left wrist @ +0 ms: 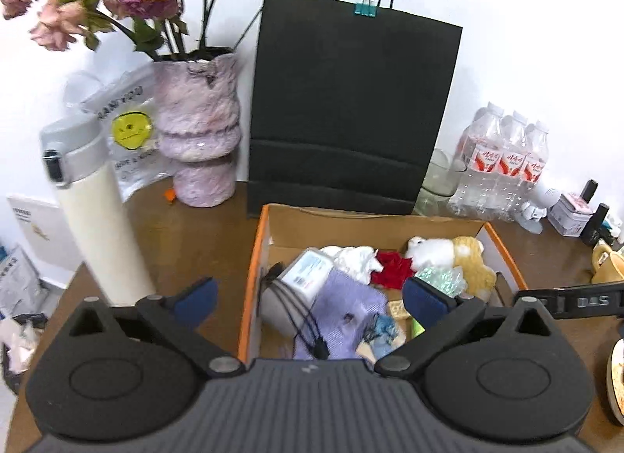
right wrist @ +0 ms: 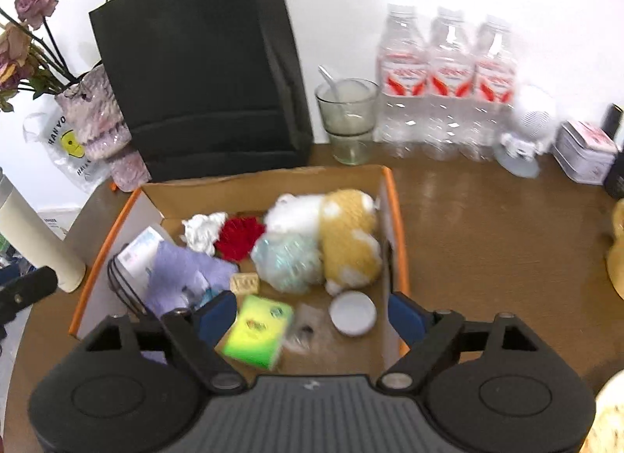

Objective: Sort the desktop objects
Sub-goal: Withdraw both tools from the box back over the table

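An orange-edged cardboard box (left wrist: 269,219) (right wrist: 394,195) sits on the brown desk and holds several objects: a yellow-and-white plush toy (right wrist: 349,236), a red fabric piece (right wrist: 238,236), a purple cloth (left wrist: 347,305) (right wrist: 175,271), a green tissue pack (right wrist: 257,330) and a white round lid (right wrist: 353,312). My left gripper (left wrist: 308,301) is open and empty above the box's near left part. My right gripper (right wrist: 312,316) is open and empty over the box's near edge, with the green pack and lid between its fingers' span.
A black paper bag (left wrist: 347,102) stands behind the box. A pink vase with dried roses (left wrist: 199,133) and a cream thermos (left wrist: 101,227) stand left. Water bottles (right wrist: 448,82), a glass cup with a spoon (right wrist: 347,117), a small tin (right wrist: 585,156) and a white fan (right wrist: 526,133) stand right.
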Demonstrator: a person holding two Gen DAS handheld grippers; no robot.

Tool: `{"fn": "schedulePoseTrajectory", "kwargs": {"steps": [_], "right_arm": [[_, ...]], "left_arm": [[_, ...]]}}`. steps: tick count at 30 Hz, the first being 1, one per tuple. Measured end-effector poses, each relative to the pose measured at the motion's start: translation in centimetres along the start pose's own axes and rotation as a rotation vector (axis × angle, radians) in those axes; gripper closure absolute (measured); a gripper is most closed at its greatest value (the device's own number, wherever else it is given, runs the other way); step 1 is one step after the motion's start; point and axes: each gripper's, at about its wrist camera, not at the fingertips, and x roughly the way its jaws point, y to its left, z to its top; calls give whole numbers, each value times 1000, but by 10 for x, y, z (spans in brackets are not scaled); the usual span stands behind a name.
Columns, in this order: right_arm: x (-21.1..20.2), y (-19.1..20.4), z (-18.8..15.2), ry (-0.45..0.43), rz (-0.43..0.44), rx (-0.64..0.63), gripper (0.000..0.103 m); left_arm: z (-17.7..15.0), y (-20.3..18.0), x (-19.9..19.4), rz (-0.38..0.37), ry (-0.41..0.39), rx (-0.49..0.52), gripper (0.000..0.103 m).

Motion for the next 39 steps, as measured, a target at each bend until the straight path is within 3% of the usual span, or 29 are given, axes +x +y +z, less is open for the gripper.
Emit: {"fn": "schedulePoseTrajectory", "kwargs": {"steps": [4,9,16,24,27,31,39], "right_arm": [[-20,-4,-11,-21,2,-9,19],[-39,-6,-28,-57,32,-5,18],[-62,7,-75,-286,69,-79,18],[-69,20,-115,-380,55,-135,18],[-70,23,-132,-392,34,-141,18],[-75,19,-164,-367,93,-104,17],[-86,18,-242,-319,115,-134,17]], "left_arm": [[-7,-6,-16,64,-7,50,0],[-20,-8,-29,63,-14,42,0],[-56,-19,-50,45,-188,64,0],[-93,-28,-66,31,-270,81,0],[-107,-25,-74,14,-259,63,0],[-136,-22,-85,13,-231,78,0],[-222,-19,-101,-25,-130,100,0]]}}
